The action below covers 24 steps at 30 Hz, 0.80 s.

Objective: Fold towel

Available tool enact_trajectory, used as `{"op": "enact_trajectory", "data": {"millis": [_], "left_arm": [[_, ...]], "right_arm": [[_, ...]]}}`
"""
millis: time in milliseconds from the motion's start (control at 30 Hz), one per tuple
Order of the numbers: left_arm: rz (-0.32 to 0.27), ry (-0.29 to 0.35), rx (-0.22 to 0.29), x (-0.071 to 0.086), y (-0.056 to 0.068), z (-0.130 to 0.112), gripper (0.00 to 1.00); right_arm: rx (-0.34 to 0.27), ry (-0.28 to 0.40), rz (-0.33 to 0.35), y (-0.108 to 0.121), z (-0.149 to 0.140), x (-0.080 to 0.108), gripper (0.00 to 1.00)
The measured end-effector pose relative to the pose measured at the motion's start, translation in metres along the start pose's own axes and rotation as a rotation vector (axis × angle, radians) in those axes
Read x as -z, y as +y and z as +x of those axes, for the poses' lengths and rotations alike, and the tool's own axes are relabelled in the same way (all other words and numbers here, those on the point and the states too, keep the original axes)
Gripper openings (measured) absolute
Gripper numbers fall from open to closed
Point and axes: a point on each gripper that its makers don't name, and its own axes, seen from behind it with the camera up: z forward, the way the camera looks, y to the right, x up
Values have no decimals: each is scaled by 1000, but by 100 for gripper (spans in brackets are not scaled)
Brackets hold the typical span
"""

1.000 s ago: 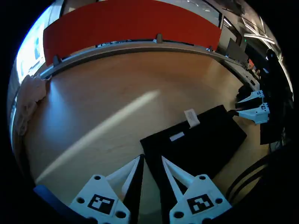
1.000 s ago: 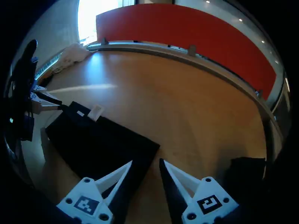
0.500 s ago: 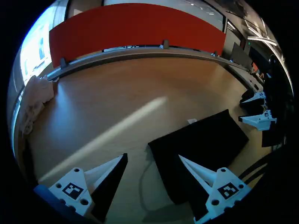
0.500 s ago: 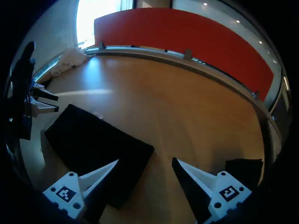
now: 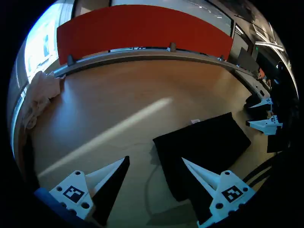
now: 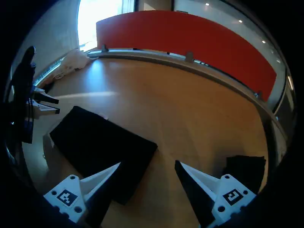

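A black towel (image 5: 205,140), folded into a flat rectangle, lies on a wooden bench (image 5: 114,87) with a hand-held gripper hovering at each end of it. In the left gripper view, the left gripper (image 5: 154,161) hangs over the towel's near corner, its jaws spread wide and gripping nothing. One white finger overlaps the dark cloth and the other stands over bare wood just beside the towel. In the right gripper view, the right gripper (image 6: 147,164) is likewise wide open and empty, with one finger crossing the towel's near corner and the other over bare bench to the side of it. Each gripper also appears in the other's view, just beside the towel's far end with its jaws parted. A small white tag (image 5: 195,121) shows at the towel's far edge. A pale band of light (image 5: 125,125) slants across the wood beside the towel. Beyond the towel, along the bench's back edge, stands a long red panel (image 5: 144,28). A heap of pale cloth (image 5: 40,91) sits at the bench's far corner, well apart from the towel. In the right gripper view, a second dark folded cloth (image 6: 245,171) lies on the bench well apart from the towel, on the other side of the right gripper.
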Motion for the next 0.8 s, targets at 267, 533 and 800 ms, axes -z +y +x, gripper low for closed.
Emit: {"op": "enact_trajectory", "data": {"millis": [267, 533, 800], "left_arm": [[22, 7, 28, 17, -4, -12, 90], [52, 13, 61, 39, -8, -28, 90], [81, 16, 111, 60, -13, -47, 90]], "right_arm": [[2, 0, -2, -2, -10, 13, 100], [1, 0, -2, -4, -19, 25, 100], [15, -2, 19, -10, -28, 31, 100]]}}
